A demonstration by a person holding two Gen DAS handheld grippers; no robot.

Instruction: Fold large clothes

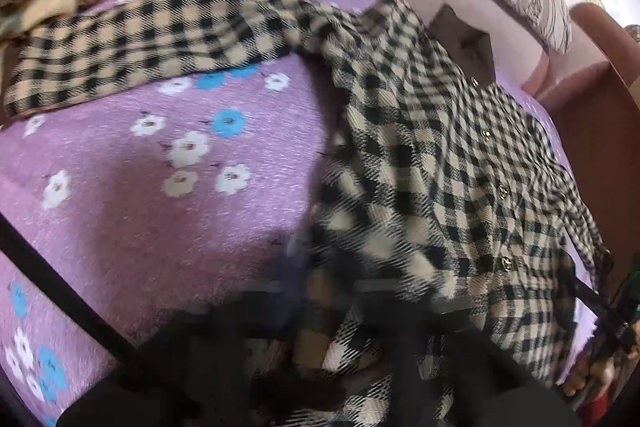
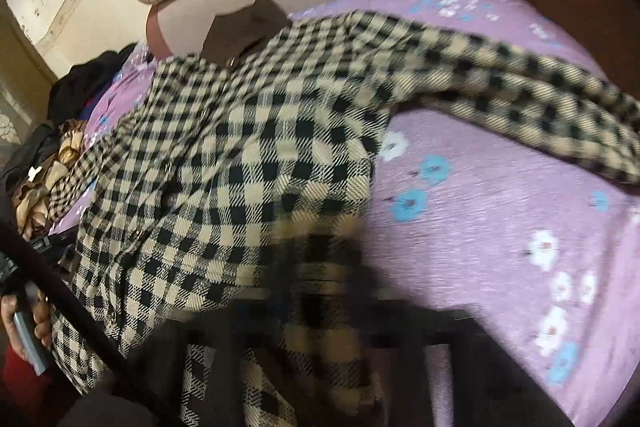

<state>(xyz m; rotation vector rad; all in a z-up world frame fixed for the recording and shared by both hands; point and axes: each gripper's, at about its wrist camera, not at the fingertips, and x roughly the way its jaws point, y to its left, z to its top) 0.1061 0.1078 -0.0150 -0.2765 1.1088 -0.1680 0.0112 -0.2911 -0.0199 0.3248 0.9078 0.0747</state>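
Both your claws, left and right, are pinching the checked shirt hem; it stretches away ahead of them across the purple bedspread, sleeves flung sideways.

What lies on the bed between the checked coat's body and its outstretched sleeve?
Only bare purple flowered sheet. In the left wrist view it fills the wedge between the checked coat and its sleeve; the right wrist view shows the same on the coat's other side.
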